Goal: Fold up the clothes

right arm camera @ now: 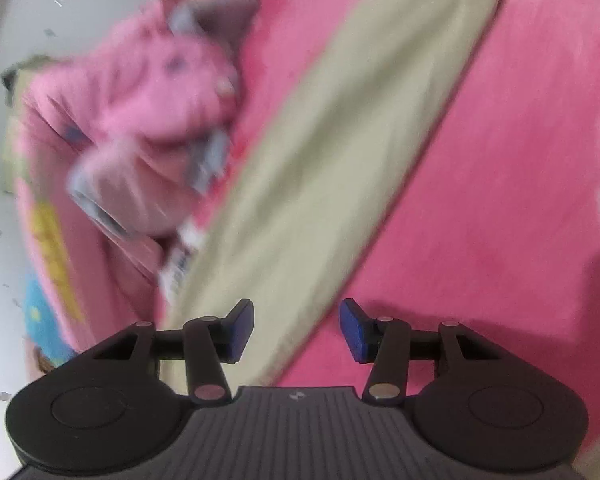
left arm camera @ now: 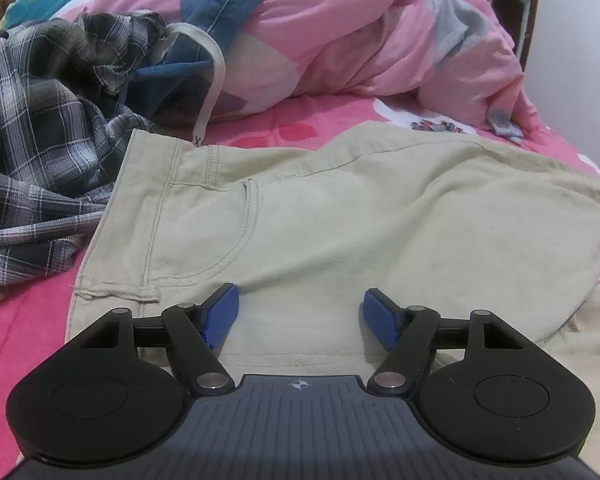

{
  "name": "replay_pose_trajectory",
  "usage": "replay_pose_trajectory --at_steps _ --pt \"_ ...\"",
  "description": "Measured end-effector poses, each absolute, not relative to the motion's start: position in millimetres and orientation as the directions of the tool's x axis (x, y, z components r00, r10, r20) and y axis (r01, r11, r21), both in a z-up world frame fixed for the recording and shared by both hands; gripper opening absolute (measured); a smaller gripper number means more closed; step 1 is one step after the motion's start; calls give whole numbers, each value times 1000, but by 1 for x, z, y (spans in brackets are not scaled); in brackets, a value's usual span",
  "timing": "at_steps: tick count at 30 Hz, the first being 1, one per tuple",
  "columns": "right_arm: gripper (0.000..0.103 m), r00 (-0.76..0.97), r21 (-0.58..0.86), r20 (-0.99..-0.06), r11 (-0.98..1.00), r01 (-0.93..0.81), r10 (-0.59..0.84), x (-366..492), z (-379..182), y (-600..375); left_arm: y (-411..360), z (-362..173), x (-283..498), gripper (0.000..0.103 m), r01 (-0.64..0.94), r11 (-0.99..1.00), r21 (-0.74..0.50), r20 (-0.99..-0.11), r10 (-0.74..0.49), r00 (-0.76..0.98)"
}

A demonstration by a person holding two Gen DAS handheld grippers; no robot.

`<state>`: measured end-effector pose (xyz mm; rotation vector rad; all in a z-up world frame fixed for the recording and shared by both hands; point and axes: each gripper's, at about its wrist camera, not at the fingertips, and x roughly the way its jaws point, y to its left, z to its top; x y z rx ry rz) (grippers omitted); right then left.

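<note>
Beige trousers (left arm camera: 300, 216) lie spread on a pink bedsheet (left arm camera: 24, 328), waistband to the left and a seamed pocket near the middle. My left gripper (left arm camera: 300, 312) hovers open just over the trousers' near edge, blue pads apart, nothing between them. In the blurred right wrist view a long beige trouser leg (right arm camera: 332, 152) runs diagonally from the lower middle to the top right. Over that leg's near end, my right gripper (right arm camera: 296, 328) is open and holds nothing.
A crumpled plaid shirt (left arm camera: 40, 152) and blue denim garment (left arm camera: 204, 40) lie left of the trousers. A bunched pink quilt (left arm camera: 380, 40) fills the back; the quilt (right arm camera: 140, 120) lies left of the leg. A person's face shows at far top left. White wall (right arm camera: 60, 0) beyond.
</note>
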<state>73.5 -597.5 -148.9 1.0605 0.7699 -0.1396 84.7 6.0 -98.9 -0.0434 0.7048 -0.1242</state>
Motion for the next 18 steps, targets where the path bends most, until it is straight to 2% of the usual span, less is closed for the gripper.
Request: replay_pose_trajectory --at_steps 3,5,9,11,13,14,16,17,18 --pt "40 721 788 -585 472 396 372 77 -160 -563 9 -100 84 72 101 989 -105 -638 -145 756" --pt "5 747 785 -569 496 370 343 69 -152 -557 11 -100 84 72 101 988 -118 -635 -153 758" --pt "5 796 769 -537 550 325 281 48 -131 -545 12 -100 83 72 100 987 -129 -633 -160 758" --pt "5 778 742 -573 567 358 258 40 -132 -547 11 -100 83 72 101 987 -126 -633 -158 758" --pt "3 717 659 -667 611 439 204 39 -144 -552 10 -100 83 73 103 988 -117 -634 -155 757" --pt "3 720 677 -657 597 431 224 37 -153 -556 10 -100 83 73 104 988 -115 -635 -154 757" --pt "9 742 728 -626 519 448 239 26 -152 -568 11 -100 83 73 105 988 -117 -635 -156 757" --pt "13 748 711 -634 527 466 193 20 -144 -570 12 -100 83 73 106 987 -121 -634 -158 757" --pt "14 757 664 -643 577 476 116 15 -132 -569 12 -100 82 73 105 987 -123 -633 -160 757"
